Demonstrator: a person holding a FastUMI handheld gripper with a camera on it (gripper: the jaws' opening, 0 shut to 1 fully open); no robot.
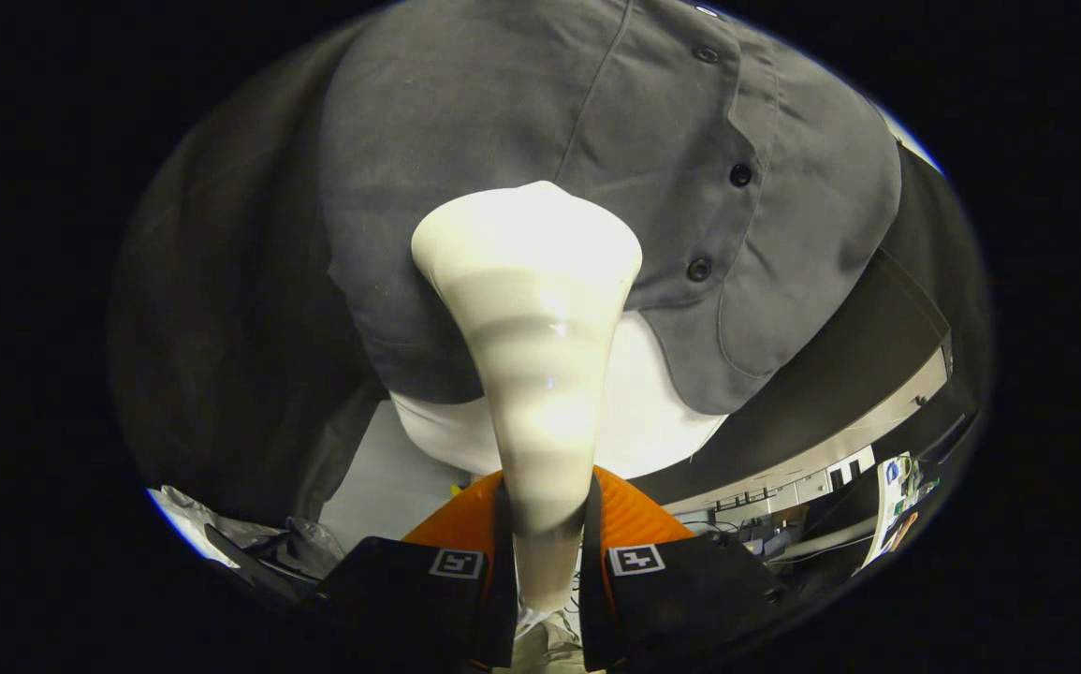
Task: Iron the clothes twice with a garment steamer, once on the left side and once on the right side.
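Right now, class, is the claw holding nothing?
No, the claw is shut on the white steamer, whose head points at the grey shirt.

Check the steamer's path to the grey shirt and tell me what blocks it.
Nothing visible blocks it. The gripper is shut on the steamer, whose wide head sits right in front of the grey shirt, beside its button placket; whether they touch cannot be told.

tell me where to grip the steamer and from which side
Grip the garment steamer on its narrow handle, coming from below along its length. The wide flared head must stay free to face the grey shirt, and the slim neck fits between the fingers; the tool is shut on it there.
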